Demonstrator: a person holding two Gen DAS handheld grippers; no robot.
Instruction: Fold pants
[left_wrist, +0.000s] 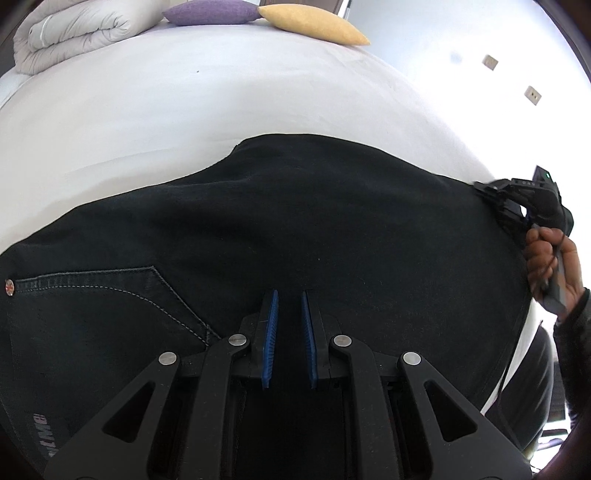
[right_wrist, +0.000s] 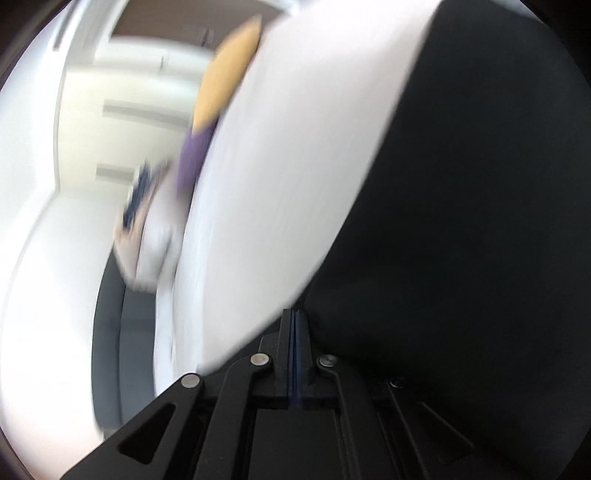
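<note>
Nearest, the left gripper (left_wrist: 289, 314) hovers low over the black pants (left_wrist: 295, 229), its blue pads a narrow gap apart with nothing between them. The pants lie spread on the white bed (left_wrist: 184, 110), pocket stitching to the left. At their right edge the right gripper (right_wrist: 297, 325) has its pads pressed together, apparently pinching the hem, though blur hides the cloth. This looks like an early fold: next, the left needs a matching edge grip. Pillows (left_wrist: 258, 14) lie beyond.

A bedroom: white-sheeted bed (left_wrist: 184, 122), folded duvet (left_wrist: 74, 33), purple pillow (left_wrist: 210, 11), yellow pillow (left_wrist: 314, 24).
</note>
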